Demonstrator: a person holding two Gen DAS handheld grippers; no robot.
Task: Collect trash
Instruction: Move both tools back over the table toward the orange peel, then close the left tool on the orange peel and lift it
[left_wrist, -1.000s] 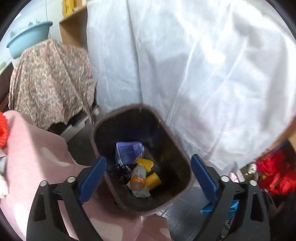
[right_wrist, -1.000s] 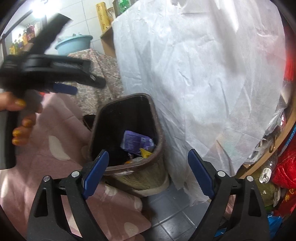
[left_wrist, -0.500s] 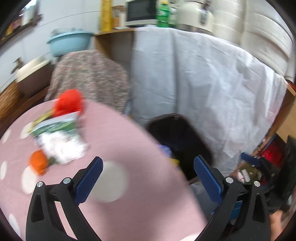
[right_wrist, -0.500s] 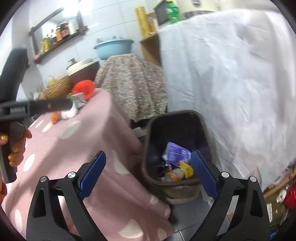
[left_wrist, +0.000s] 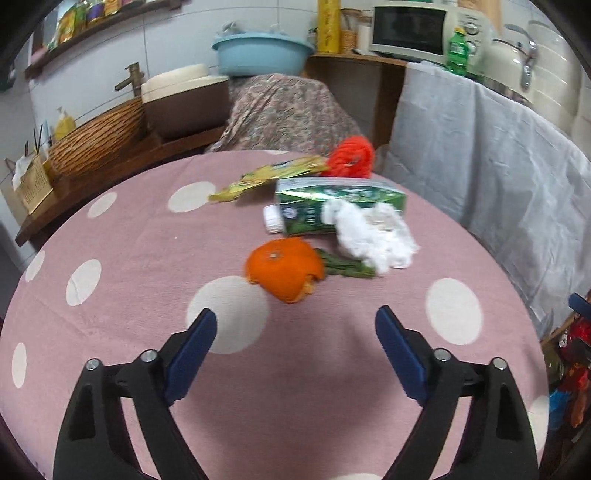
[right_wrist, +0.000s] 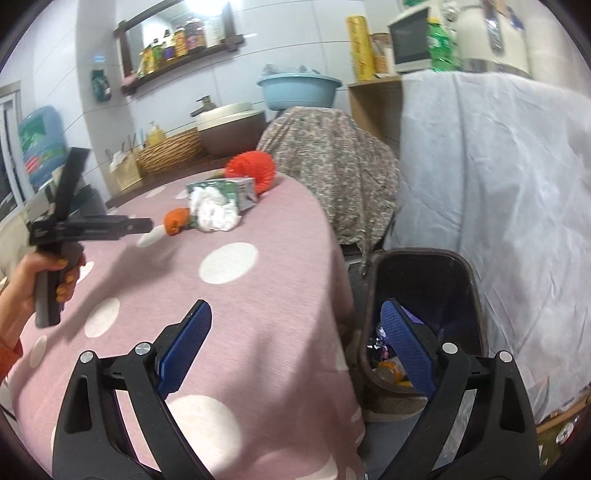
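Bare pink polka-dot tablecloth (left_wrist: 147, 258) fills the left wrist frame's lower half. Left gripper (left_wrist: 293, 325) spread wide, empty; orange peel (left_wrist: 284, 267) at centre. Right gripper (right_wrist: 295, 325) wide, empty; brown bin (right_wrist: 458, 280) lower right.

Bare tablecloth (left_wrist: 140, 258) before orange peel (left_wrist: 284, 267), carton (left_wrist: 332, 210) crowding behind, seemingly touching tissue (left_wrist: 373, 236)

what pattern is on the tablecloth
Pink with large white polka dots; the tablecloth shows best in the left wrist view.
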